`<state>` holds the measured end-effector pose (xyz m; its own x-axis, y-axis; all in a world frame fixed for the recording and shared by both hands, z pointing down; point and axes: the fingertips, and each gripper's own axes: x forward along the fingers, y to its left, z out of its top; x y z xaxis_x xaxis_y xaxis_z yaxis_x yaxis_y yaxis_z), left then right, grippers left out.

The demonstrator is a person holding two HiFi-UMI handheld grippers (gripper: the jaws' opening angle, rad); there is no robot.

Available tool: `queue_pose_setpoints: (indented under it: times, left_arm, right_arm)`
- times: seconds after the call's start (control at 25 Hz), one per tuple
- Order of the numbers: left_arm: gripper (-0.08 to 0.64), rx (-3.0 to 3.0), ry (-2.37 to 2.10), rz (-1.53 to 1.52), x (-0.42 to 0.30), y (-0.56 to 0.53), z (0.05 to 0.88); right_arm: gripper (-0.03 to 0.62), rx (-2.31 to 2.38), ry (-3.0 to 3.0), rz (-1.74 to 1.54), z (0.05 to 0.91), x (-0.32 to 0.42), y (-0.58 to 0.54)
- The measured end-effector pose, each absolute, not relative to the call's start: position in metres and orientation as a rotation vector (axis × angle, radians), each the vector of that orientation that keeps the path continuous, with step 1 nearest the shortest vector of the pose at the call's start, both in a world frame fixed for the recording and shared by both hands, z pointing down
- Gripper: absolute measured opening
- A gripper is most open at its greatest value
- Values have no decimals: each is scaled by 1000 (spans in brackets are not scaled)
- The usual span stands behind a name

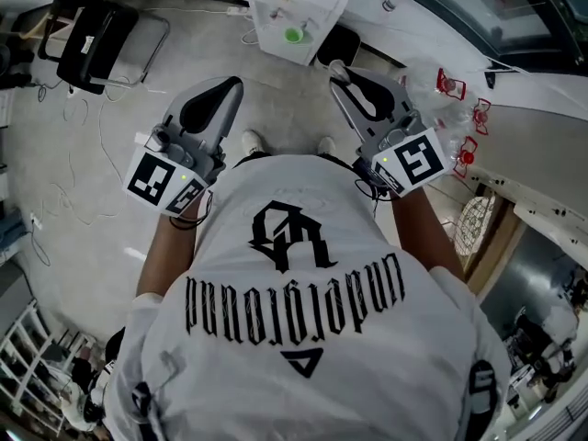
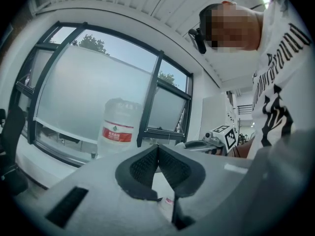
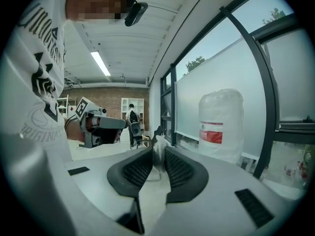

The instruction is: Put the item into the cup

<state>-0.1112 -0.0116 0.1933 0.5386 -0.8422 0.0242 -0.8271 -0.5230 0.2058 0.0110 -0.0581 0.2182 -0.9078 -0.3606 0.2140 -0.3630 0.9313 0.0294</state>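
Before a frosted window (image 2: 88, 92), left gripper (image 2: 157, 149) is closed empty; right gripper (image 3: 158, 150) clamps a pale item (image 3: 158, 142).

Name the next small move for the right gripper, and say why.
Probably tilt the right gripper down toward the small white table ahead. Its jaws pinch a pale crumpled item, yet it points at the window and the water bottle, and no cup shows in its view.

The item (image 3: 158, 144) is a thin, pale, crumpled scrap. It stands upright, pinched between the dark ribbed pads of the right hand-held gripper (image 3: 158, 155), with its top poking just above them.
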Motion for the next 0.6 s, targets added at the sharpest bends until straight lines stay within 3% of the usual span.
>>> queue_pose_setpoints:
  times: [0.6]
  left_arm:
    - [15, 2634, -1225, -75, -173, -9, 216]
  right_arm:
    - [80, 776, -2785, 80, 240, -39, -50]
